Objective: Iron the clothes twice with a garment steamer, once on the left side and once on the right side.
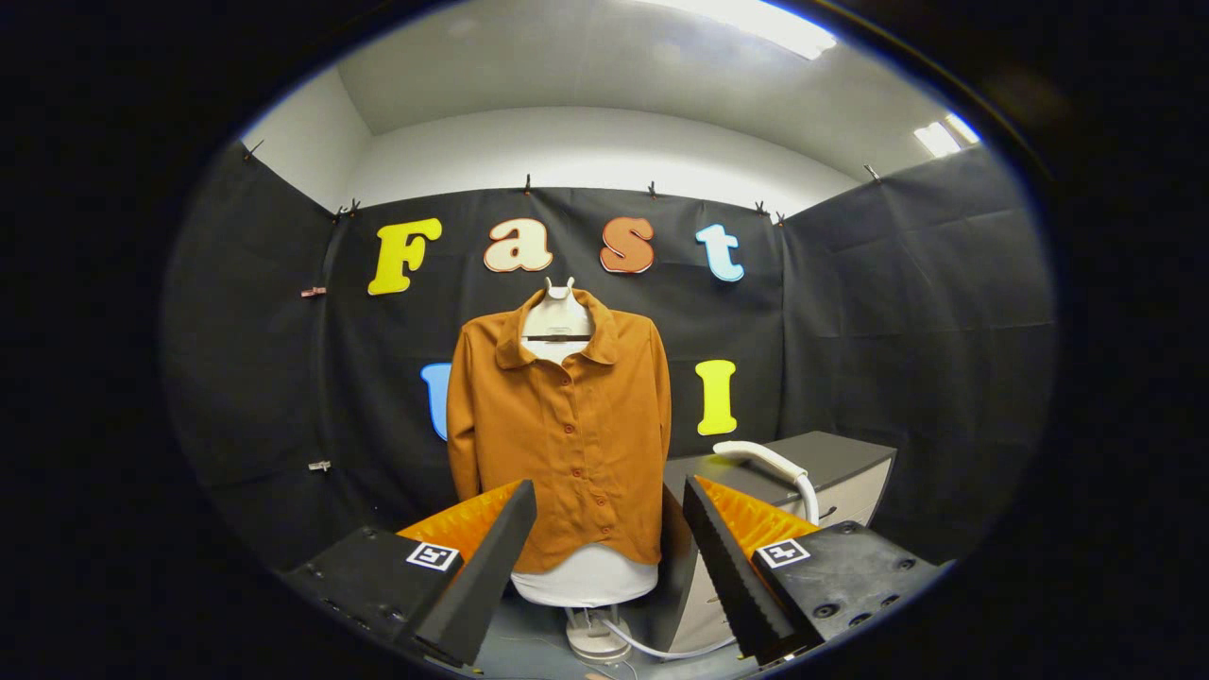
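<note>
Two tongs [609, 501] fingers spread, grasping nothing, brown shirt [562, 425] beyond, steamer [770, 463] on cabinet [831, 463]

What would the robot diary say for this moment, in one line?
gripper: open, holding nothing | steamer: on cabinet, untouched | shirt: on mannequin, beyond fingers | ironing: not started

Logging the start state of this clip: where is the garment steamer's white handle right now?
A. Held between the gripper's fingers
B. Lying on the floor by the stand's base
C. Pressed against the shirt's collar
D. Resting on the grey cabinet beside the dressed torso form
D: the white steamer handle lies on top of the grey cabinet beside the orange shirt, while the gripper is open, holding nothing.
</note>
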The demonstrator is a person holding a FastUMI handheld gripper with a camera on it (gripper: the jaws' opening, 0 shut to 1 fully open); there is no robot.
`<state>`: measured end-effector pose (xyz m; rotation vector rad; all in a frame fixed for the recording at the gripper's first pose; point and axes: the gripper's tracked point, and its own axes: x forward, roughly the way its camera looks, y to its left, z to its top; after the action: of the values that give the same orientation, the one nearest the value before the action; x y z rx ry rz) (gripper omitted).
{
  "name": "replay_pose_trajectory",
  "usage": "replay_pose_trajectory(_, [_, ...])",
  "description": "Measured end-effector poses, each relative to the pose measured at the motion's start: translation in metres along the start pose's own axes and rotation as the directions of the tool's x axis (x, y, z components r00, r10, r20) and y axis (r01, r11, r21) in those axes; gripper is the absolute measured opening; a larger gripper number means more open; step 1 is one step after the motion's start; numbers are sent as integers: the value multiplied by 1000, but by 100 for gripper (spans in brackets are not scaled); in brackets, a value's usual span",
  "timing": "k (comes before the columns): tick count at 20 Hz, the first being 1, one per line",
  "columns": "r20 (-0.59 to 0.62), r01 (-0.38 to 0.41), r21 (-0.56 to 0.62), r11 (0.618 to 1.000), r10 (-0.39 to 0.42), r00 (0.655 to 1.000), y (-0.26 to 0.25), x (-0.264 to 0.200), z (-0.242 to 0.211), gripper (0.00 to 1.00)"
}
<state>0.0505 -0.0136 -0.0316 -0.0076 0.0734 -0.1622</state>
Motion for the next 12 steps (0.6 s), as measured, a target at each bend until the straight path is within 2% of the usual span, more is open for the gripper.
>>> replay_pose_trajectory(6, [3, 4, 5, 1000, -4, 1000, -51, 68, -5, 98])
replay_pose_trajectory(12, [-16, 36, -5, 999, -36, 999, -139, 157, -5, 98])
